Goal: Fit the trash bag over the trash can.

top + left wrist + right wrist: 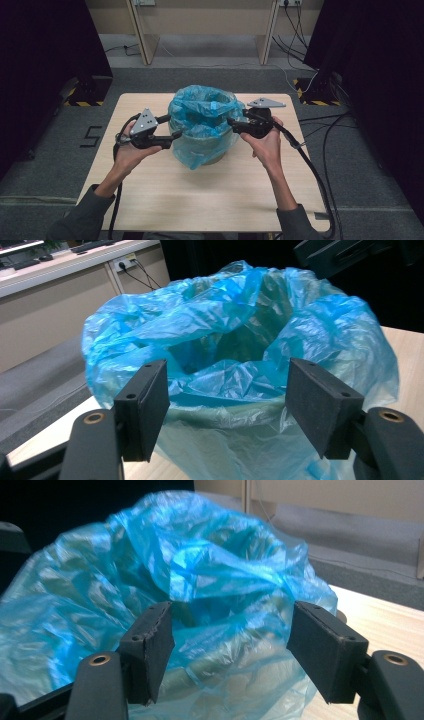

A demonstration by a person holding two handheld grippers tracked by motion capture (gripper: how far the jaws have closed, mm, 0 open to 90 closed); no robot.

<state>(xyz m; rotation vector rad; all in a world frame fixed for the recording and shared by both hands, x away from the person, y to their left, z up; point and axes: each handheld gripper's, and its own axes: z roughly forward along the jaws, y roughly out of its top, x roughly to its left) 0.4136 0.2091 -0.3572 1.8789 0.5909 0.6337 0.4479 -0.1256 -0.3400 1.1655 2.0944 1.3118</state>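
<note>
You sit at a light wooden table [150, 200] on grey carpet [45, 165]. Black curtains [40, 45] close in both sides. Ahead of you stands a beige desk [200, 15] on two legs, with cables [295, 30] trailing down from a socket. Yellow-black hazard tape [82, 103] marks stand bases at both far corners of the table

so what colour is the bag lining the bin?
Translucent blue bag; left gripper view shows it best.
</note>
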